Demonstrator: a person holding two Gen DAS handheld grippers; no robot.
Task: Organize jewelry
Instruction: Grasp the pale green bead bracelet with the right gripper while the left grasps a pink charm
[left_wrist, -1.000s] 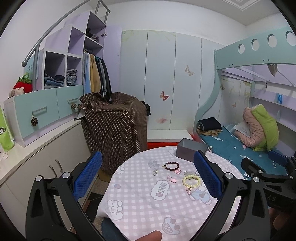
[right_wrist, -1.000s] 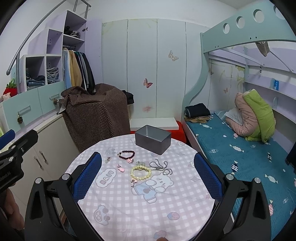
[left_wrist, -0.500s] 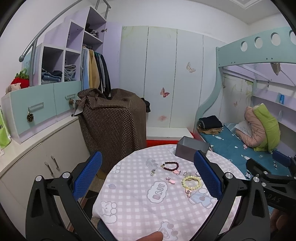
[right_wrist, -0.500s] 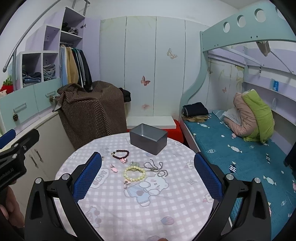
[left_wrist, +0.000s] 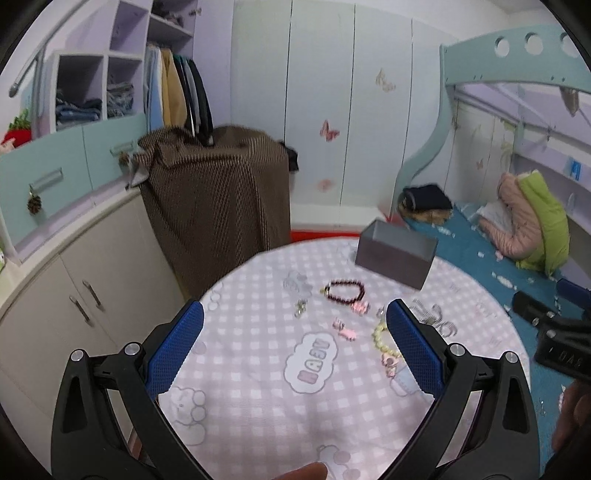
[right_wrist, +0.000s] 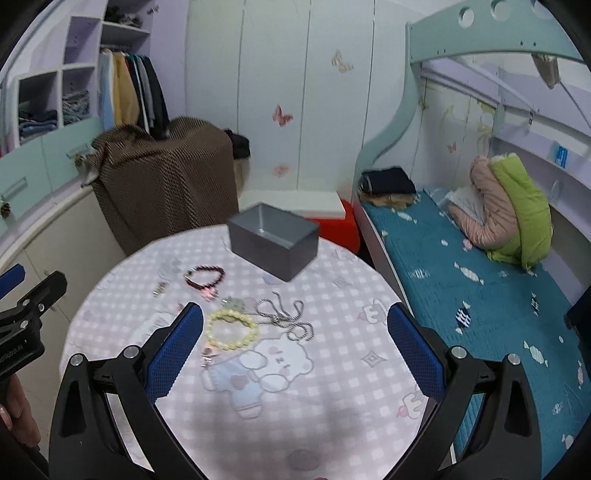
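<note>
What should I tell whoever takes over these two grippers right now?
Left gripper: open, empty, above the table.
Right gripper: open, empty, above the table too.
Grey box at the far edge looks empty.
In front of it on the cloth: dark bead bracelet, pale bead bracelet, silver chain, pink charms, small clear pieces.
Done: nothing boxed.
Left: every piece.
</note>
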